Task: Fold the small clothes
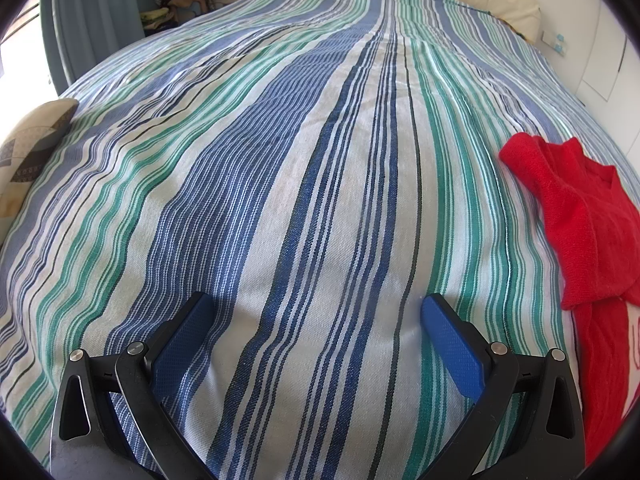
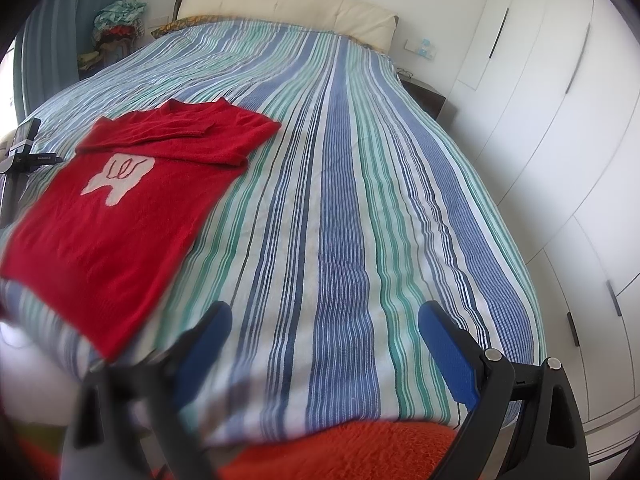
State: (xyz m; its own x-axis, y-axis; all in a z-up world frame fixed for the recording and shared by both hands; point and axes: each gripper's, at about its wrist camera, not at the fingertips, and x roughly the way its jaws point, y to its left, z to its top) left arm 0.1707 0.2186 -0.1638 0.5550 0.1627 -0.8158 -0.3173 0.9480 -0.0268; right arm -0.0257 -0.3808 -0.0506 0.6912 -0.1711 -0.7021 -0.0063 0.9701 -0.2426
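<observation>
A red knit sweater (image 2: 116, 208) with a white patch on the chest lies flat on the striped bedspread (image 2: 340, 200), near the bed's front left, with both sleeves folded across the top. In the left wrist view only its edge shows at the far right (image 1: 580, 216). My left gripper (image 1: 316, 312) is open and empty, low over the bedspread (image 1: 280, 184), left of the sweater. My right gripper (image 2: 324, 320) is open and empty, near the foot of the bed, right of the sweater.
A cream headboard (image 2: 288, 8) is at the far end. White wardrobe doors (image 2: 560, 120) run along the right. A patterned cushion (image 1: 28, 152) lies at the bed's left edge. A pile of clothes (image 2: 118, 24) stands at the far left. An orange rug (image 2: 340, 452) lies below the bed's foot.
</observation>
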